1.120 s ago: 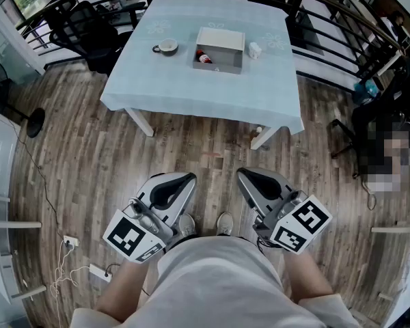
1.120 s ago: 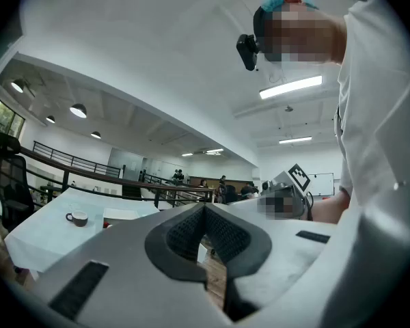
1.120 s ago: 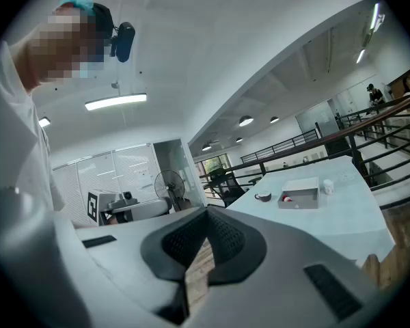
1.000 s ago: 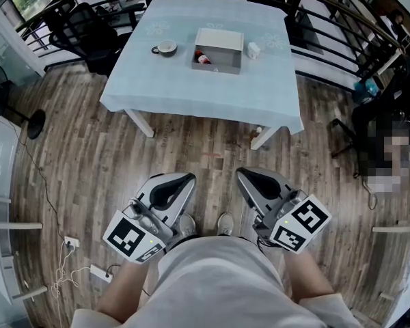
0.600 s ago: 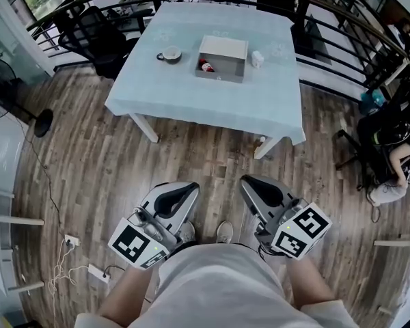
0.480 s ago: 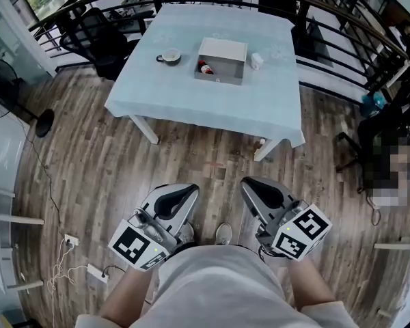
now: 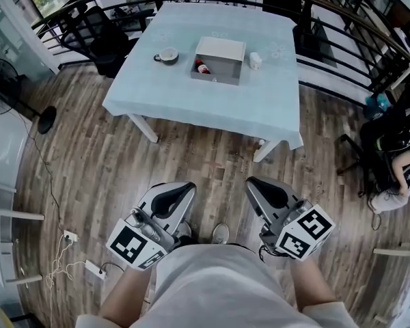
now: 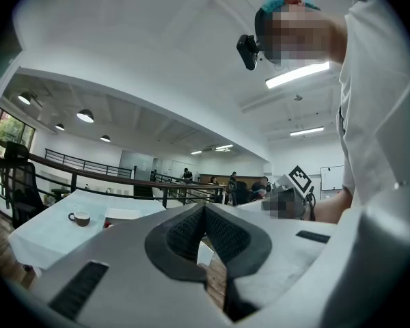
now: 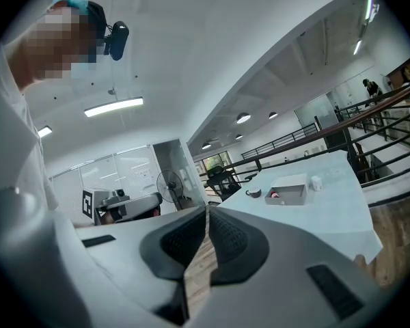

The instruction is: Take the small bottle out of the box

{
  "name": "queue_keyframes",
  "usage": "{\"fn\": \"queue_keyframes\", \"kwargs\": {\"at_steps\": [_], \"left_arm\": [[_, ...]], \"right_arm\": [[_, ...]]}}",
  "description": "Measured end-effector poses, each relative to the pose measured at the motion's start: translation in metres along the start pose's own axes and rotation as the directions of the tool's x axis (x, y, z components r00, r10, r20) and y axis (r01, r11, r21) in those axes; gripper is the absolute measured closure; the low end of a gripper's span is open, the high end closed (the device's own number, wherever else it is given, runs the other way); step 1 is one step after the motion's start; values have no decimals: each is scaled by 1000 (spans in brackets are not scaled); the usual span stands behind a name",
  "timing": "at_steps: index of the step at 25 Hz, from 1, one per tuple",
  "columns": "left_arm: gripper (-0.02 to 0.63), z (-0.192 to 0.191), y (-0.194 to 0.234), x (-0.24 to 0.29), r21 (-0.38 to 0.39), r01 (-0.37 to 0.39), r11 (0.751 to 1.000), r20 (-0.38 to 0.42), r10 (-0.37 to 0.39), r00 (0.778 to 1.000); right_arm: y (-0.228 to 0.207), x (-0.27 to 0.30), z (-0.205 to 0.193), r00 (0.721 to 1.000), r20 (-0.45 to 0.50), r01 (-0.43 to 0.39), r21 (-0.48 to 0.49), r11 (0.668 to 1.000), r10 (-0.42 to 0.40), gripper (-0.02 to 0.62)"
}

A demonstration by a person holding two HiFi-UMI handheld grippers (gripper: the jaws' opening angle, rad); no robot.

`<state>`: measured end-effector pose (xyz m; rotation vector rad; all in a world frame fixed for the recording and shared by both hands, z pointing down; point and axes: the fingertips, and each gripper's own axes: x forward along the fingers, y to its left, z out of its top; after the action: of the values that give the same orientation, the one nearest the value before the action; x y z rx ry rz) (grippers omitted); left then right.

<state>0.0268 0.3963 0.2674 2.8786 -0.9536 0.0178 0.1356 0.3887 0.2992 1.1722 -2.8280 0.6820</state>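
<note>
A grey open box (image 7: pixel 219 60) stands on a table with a pale blue cloth (image 7: pixel 191 108), far ahead of me. The small bottle (image 7: pixel 202 67), with red on it, lies inside the box at its left end. Both grippers hang low by my waist over the wooden floor, well short of the table. My left gripper (image 7: pixel 180 188) is shut with nothing in it, and my right gripper (image 7: pixel 255 185) is shut and empty too. The right gripper view shows the box (image 9: pixel 288 194) and the bottle (image 9: pixel 273 195) far off; the left gripper view shows the box (image 8: pixel 123 214).
A cup on a saucer (image 7: pixel 167 56) sits left of the box and a small white jar (image 7: pixel 255 61) right of it. A black chair (image 7: pixel 96 33) stands at the table's far left. A dark railing (image 7: pixel 342 19) runs behind the table, and a fan (image 7: pixel 7 91) stands at the left.
The view has shifted a little, so the table sits slightly differently in the picture. Both grippers stay shut by my waist, a touch lower in the frame.
</note>
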Motion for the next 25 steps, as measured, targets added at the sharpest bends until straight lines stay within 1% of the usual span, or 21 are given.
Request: {"fn": "queue_keyframes", "kwargs": {"at_steps": [9, 16, 21, 25], "left_arm": [[600, 3, 19, 15, 6, -26, 1000, 5, 26, 1000], [600, 4, 45, 33, 9, -27, 1000, 18, 27, 999], [600, 2, 72, 48, 1, -22, 1000, 23, 22, 1000], [600, -4, 105, 61, -12, -13, 1000, 23, 14, 1000]], "right_arm": [[-23, 10, 10, 1000, 3, -2, -3, 1000, 2, 571], [-44, 29, 19, 1000, 0, 6, -12, 1000, -6, 571], [-61, 52, 26, 1000, -6, 14, -16, 1000, -14, 571], [-79, 80, 28, 999, -18, 28, -12, 1000, -28, 571]]}}
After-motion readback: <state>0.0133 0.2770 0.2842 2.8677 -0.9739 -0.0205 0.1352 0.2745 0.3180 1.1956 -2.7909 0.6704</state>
